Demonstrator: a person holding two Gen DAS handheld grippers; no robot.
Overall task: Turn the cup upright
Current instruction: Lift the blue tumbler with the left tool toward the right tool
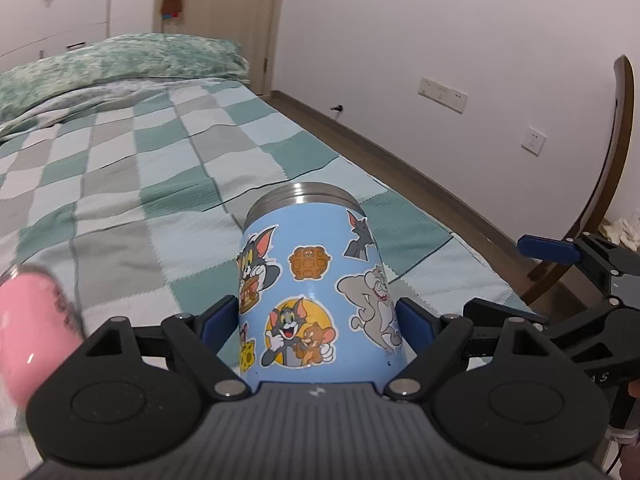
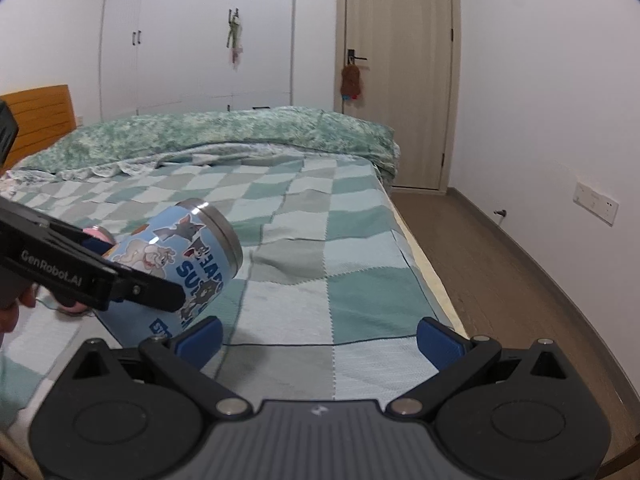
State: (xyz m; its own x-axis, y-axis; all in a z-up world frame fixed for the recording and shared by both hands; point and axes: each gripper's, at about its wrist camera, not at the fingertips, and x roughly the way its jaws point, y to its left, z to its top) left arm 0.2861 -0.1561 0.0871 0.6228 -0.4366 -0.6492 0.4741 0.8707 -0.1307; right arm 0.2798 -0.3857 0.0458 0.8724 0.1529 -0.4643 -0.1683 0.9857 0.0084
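Cup point(image 1: 310, 300) in light blue, covered with cartoon cat and mouse stickers, is sitting between the blue pads of my left tongs point(image 1: 316, 322), and I am grasping it by its lower body. Both pads are pressing on its sides. From the left wrist view its steel rim is pointing up and away from me. From the right wrist view the same cup point(image 2: 188, 252) is hanging above the bed point(image 2: 328, 240), tilted, with the steel end pointing up and to the right, and the printed words on it are reading upside down. I cannot tell from these views if this steel end is the mouth or the base.

My left tongs point(image 2: 112, 256) are coming into the right wrist view from the left side as a black arm with white letters on it.

My right tongs point(image 2: 318, 336) are released: the two blue pads are standing wide apart, with only the checked green and white blanket point(image 2: 360, 292) between them. They are staying just beside the cup, on its right, and are not touching it. In the left wrist view my right tongs point(image 1: 560, 256) are showing at the right edge.

Something pink point(image 1: 34, 328) and blurred is lying at the left edge on the bed, near the cup. A green patterned quilt point(image 2: 240, 132) is lying folded at the far end of the bed.
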